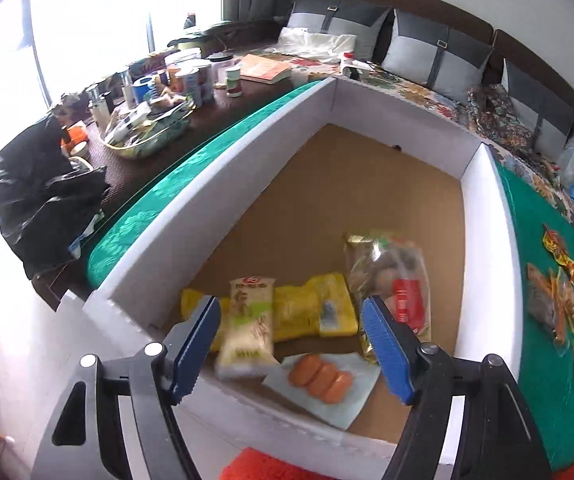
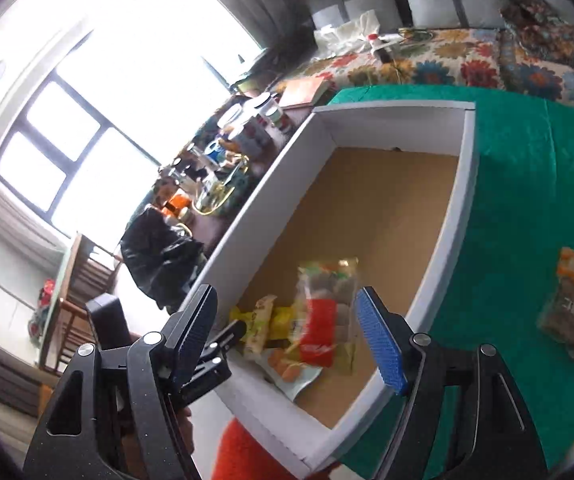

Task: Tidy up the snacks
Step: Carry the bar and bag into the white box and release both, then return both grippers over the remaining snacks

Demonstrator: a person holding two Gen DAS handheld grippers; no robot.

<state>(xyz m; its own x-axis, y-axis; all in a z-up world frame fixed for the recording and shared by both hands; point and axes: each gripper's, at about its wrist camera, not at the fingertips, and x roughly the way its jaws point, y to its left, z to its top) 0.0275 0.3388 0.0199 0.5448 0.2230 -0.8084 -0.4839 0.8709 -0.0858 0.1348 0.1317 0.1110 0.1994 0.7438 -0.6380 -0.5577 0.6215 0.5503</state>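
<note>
Green cloth covers the table under a white-walled cardboard box that fills mid-frame. My left claw hangs over the box's near corner, jaws apart with nothing between them. Below it lie a pale noodle packet, a yellow packet, a sausage pack and a clear bag with a red label. My right claw gapes empty too. Two more snack packs wait on the cloth at right.

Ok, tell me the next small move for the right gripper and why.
Probably swing the right gripper toward the snack packets on the green cloth. Its jaws stand open and empty, several packets already lie in the box, and those few remain outside it.
</note>
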